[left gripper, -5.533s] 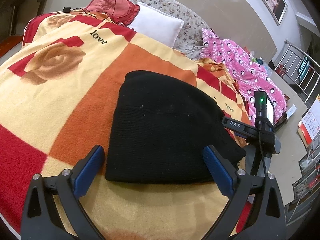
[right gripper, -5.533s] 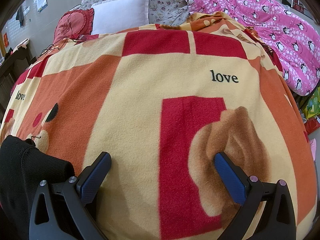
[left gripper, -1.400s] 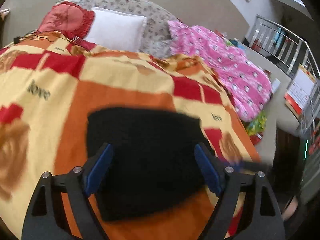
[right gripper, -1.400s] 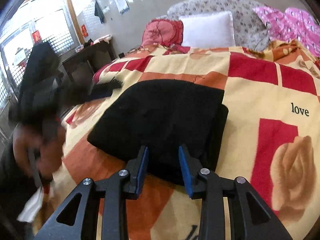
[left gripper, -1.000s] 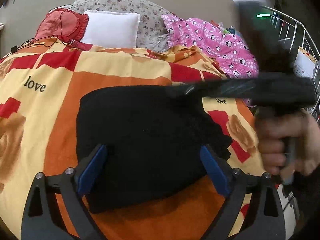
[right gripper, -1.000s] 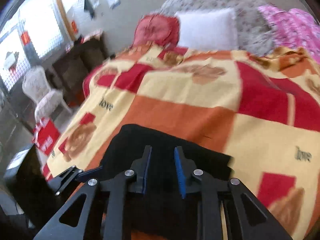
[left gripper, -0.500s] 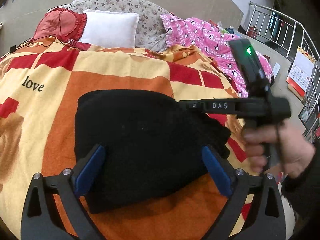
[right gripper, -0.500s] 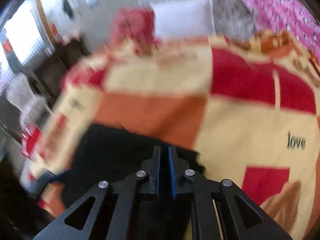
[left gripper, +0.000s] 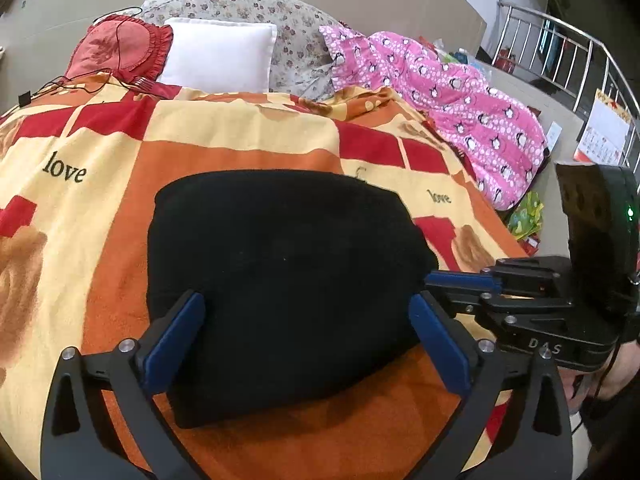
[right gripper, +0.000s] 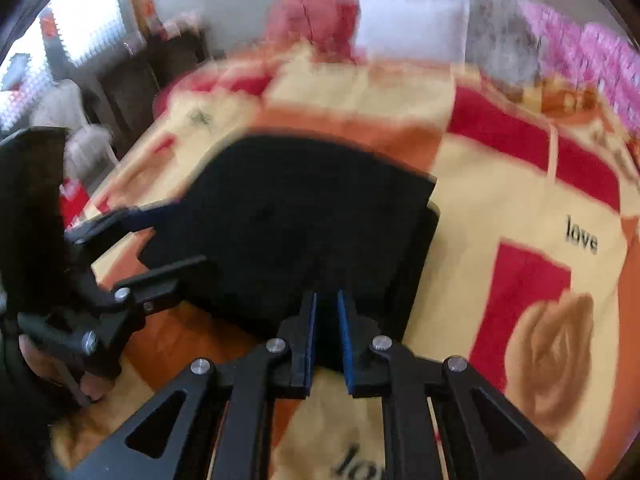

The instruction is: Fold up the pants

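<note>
A bed is covered w/ a fleece blanket in yellow, orange and red checks, printed w/ brown roses and the word "love"; three "love" prints are counted in the left wrist view. At the head, one red frilled cushion and one white square pillow are propped against a grey floral-patterned headrest, w/ thin dark cables trailed over the cushion. One pink penguin-print garment is spread along the bed's far right edge. Beyond it, a grey floor and a steel railing are seen; in the blurred right wrist view, a bright window and dark furniture are made out at left, details not readable. One pair of black knit pants, folded into a thick rectangle, is laid flat on the orange part of the blanket, approx. mid-bed, near the front edge. The left gripper is held above the pants' near edge w/ its blue-padded fingers spread wide, nothing between them; it is also seen from the right wrist view at the fold's left side. The right gripper is at the fold's near right corner, pads drawn nearly together w/ a narrow gap; dark cloth appears between them, but whether it is actually pinched cannot be told through the blur. From the left view the right gripper is seen w/ tips just beside the pants' right edge.
</note>
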The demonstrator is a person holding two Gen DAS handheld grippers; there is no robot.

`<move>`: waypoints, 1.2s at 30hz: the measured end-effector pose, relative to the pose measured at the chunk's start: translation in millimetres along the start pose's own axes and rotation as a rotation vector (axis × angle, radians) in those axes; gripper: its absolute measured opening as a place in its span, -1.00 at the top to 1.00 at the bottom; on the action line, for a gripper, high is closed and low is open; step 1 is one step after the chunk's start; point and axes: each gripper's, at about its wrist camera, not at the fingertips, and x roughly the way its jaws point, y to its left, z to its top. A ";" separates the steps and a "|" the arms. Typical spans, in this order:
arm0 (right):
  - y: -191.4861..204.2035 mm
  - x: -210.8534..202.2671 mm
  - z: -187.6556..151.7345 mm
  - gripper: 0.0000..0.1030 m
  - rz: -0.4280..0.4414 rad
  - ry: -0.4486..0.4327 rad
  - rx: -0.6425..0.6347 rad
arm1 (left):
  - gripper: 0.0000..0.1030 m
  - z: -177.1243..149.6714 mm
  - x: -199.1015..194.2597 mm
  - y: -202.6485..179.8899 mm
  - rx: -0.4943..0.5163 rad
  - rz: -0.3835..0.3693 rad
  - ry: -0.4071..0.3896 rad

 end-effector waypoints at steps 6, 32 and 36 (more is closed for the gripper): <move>-2.7 1.5 -22.4 0.77 0.023 -0.149 0.026 | -1.00 -0.3 3.7 -3.5 0.014 0.026 0.016; -0.9 -9.0 -18.5 0.76 0.011 -0.193 0.043 | -1.00 -0.1 4.9 -5.3 0.016 0.034 0.016; 0.7 -9.5 -18.9 0.76 -0.005 -0.194 0.032 | -1.00 -0.1 4.9 -5.6 0.015 0.033 0.016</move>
